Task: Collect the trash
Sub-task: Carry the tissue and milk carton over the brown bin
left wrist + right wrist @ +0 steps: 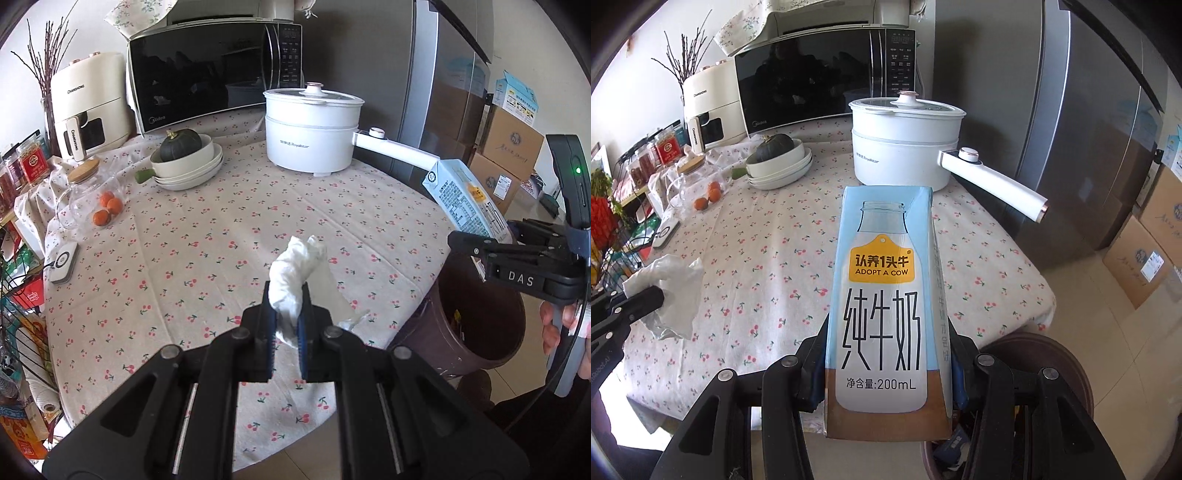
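- Trash here means two pieces, both lifted clear of the table [207, 236] and heading for the bin [480, 314] standing at its edge.
- Carton [886, 310]: clamped by its sides in the right gripper [886, 373], upright and almost over the bin's mouth (a short drop, probably).
- Tissue [295, 273]: pinched tight in the left gripper [286, 332], above the cloth beside the bin, likely to follow the carton in.
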`<state>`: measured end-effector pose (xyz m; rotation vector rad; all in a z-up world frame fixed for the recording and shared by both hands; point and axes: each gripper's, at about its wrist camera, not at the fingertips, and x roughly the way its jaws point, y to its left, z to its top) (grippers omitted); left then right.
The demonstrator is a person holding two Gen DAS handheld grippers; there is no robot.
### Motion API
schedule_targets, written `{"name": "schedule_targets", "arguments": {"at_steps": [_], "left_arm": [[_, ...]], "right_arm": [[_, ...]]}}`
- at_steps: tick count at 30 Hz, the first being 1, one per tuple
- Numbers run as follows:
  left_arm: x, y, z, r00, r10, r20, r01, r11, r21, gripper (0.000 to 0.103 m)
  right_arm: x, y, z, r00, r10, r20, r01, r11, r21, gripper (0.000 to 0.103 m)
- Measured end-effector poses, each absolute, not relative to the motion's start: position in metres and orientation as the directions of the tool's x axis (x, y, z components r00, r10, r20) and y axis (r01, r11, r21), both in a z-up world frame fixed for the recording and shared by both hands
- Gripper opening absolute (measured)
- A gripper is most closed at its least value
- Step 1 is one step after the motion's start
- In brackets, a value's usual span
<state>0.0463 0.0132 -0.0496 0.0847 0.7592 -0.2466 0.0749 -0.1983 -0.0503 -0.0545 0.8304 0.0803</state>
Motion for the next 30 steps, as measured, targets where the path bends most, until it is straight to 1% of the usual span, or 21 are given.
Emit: {"name": "schedule_targets", "arguments": {"at_steps": [3, 9, 20, 30], "left_arm": [[0.040, -0.003, -0.051, 0.694, -0.222, -0.685, 0.285, 0.958, -0.021, 0.011], [0.032, -0.042, -0.058, 0.675, -0.273, -0.685, 0.367, 0.930, -0.008, 0.011], [0.028, -0.125, -0.086, 0.587, -0.356, -0.727, 0.509, 0.861, -0.011, 0.011], [0.031, -0.200, -0.114, 0.517, -0.410, -0.752, 0.590, 0.806, -0.034, 0.011]], "right_arm": [[0.059, -0.212, -0.052, 0.678, 0.022, -0.735, -0.082, 0.996, -0.046, 0.052], [0.033, -0.243, -0.052, 0.690, -0.001, -0.724, -0.059, 0.997, -0.058, 0.052], [0.003, -0.325, -0.088, 0.607, -0.084, -0.790, 0.068, 0.996, -0.054, 0.052], [-0.019, -0.372, -0.103, 0.565, -0.127, -0.815, 0.151, 0.987, -0.049, 0.052]]}}
